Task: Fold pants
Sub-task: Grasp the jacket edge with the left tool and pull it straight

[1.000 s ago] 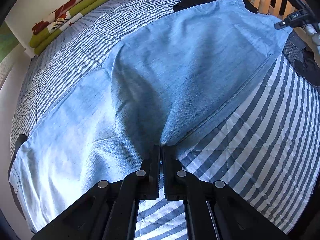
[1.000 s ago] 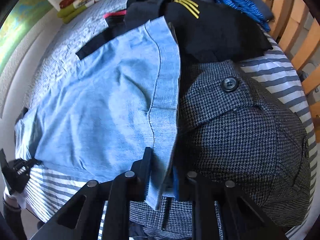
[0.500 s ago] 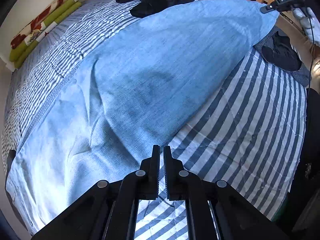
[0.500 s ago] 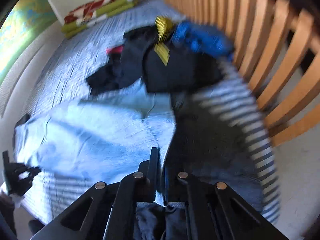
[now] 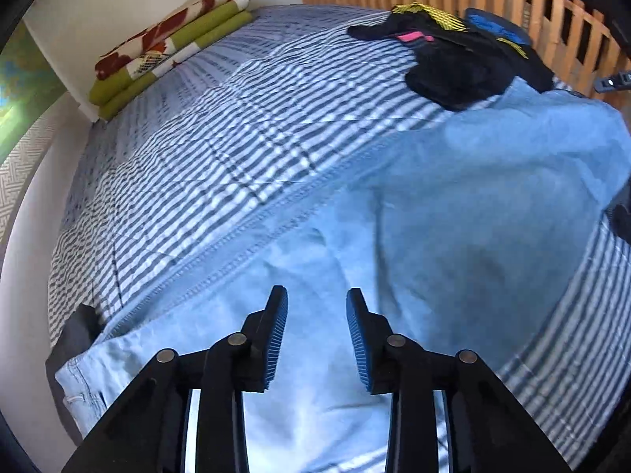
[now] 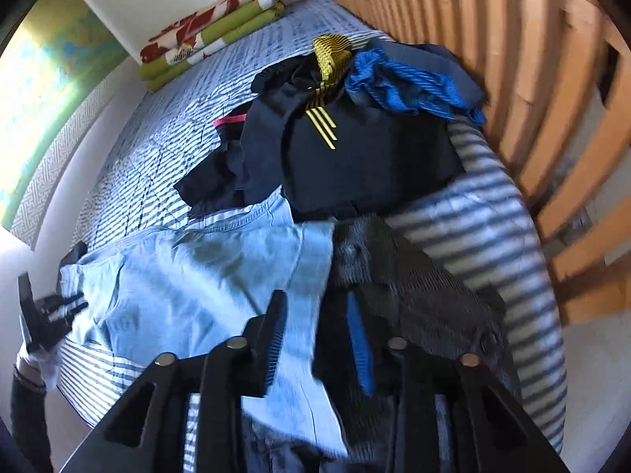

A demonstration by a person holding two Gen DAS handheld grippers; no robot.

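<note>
Light blue jeans (image 5: 453, 236) lie spread across the striped bedcover (image 5: 205, 165), doubled over along their length. My left gripper (image 5: 315, 293) hovers above the jeans' near part. Its jaws are opening, with nothing pinched between the blue pads (image 5: 276, 339). In the right wrist view the jeans (image 6: 205, 276) reach to a straight edge at the middle. My right gripper (image 6: 315, 299) hangs over that edge with its jaws opening and no cloth gripped. The left gripper (image 6: 47, 315) shows at the far left of that view.
A dark houndstooth garment (image 6: 418, 287) lies beside the jeans on the right. Behind it is a pile of black clothes (image 6: 355, 165) with yellow stripes and a blue garment (image 6: 410, 82). A folded red and green blanket (image 5: 169, 43) sits at the head. A wooden slatted rail (image 6: 532, 79) runs along the right.
Both grippers were shut on the jeans' edge. They have let go, opened and lifted away. The jeans now rest flat on the bed.
</note>
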